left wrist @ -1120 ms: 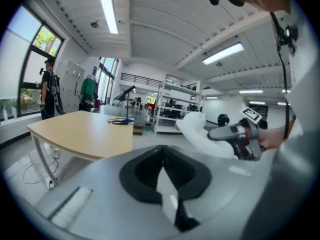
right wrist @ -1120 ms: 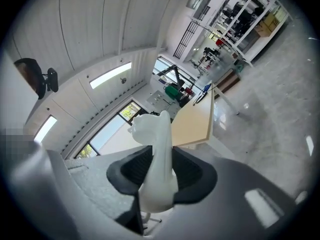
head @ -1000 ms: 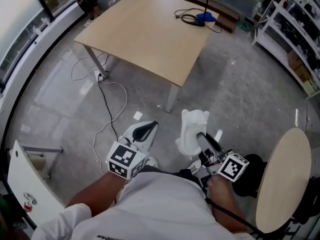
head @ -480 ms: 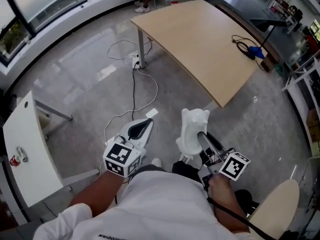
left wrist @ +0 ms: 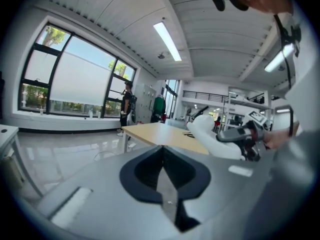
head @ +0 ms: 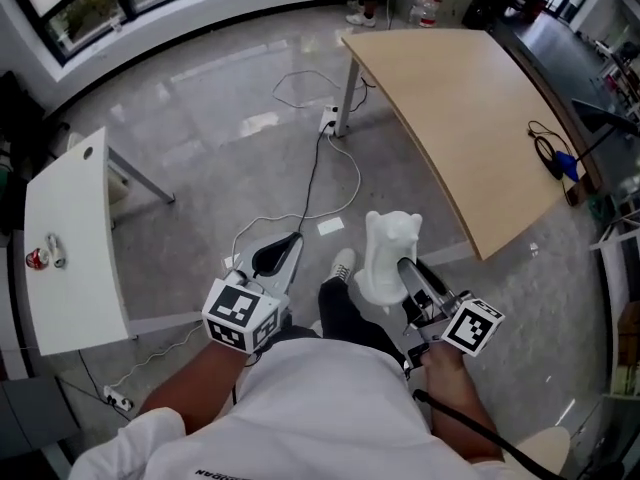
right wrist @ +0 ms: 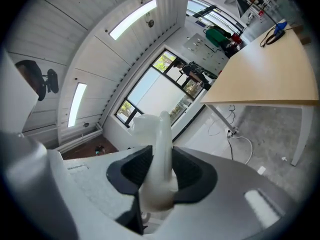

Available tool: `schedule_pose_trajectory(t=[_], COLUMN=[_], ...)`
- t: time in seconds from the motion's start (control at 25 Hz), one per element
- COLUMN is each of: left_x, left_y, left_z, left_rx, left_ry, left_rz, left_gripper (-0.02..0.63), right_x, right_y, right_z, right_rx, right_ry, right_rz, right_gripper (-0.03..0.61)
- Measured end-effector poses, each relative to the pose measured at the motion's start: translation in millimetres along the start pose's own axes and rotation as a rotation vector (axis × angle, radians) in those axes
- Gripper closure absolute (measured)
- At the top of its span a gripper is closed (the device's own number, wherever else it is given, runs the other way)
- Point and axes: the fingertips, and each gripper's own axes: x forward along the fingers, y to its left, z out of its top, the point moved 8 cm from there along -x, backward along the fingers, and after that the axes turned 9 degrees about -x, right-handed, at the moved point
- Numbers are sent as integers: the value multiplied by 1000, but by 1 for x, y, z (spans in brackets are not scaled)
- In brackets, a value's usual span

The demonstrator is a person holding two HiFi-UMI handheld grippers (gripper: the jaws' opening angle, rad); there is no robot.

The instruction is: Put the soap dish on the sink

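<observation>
Floor (head: 230, 118): grey concrete, cables (head: 330, 183) trailing at 12 o'clock.
Wooden table (head: 470, 118): tan top at 1 o'clock.
White table (head: 70, 238): at 9 o'clock.
Soap dish (head: 388, 253): white, on edge in the air above the floor, long axis 6 to 12 o'clock, free end toward 12.
Right gripper (head: 405, 268): near level, jaws clamped on the dish's near end.
Left gripper (head: 275, 258): alongside at 9 o'clock, jaws closed together, empty.

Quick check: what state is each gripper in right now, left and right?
Left gripper: jaws closed, nothing between them.
Right gripper: jaws closed on the white soap dish.
</observation>
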Motion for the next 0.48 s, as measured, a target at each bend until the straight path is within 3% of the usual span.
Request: schedule_pose_trajectory(t=[0.24, 0.48], left_x=[1, 35], left_y=[28, 60], left_z=[2, 19], left_rx=[-37, -58], left_ry=[-8, -16], left_rz=[90, 146], left_gripper=[606, 606], right_x=[49, 100], right_y=[-14, -42], right_z=[10, 37], right_rx=[13, 12], right_ry=[67, 102], right_rz=[58, 94], right_gripper=[451, 451])
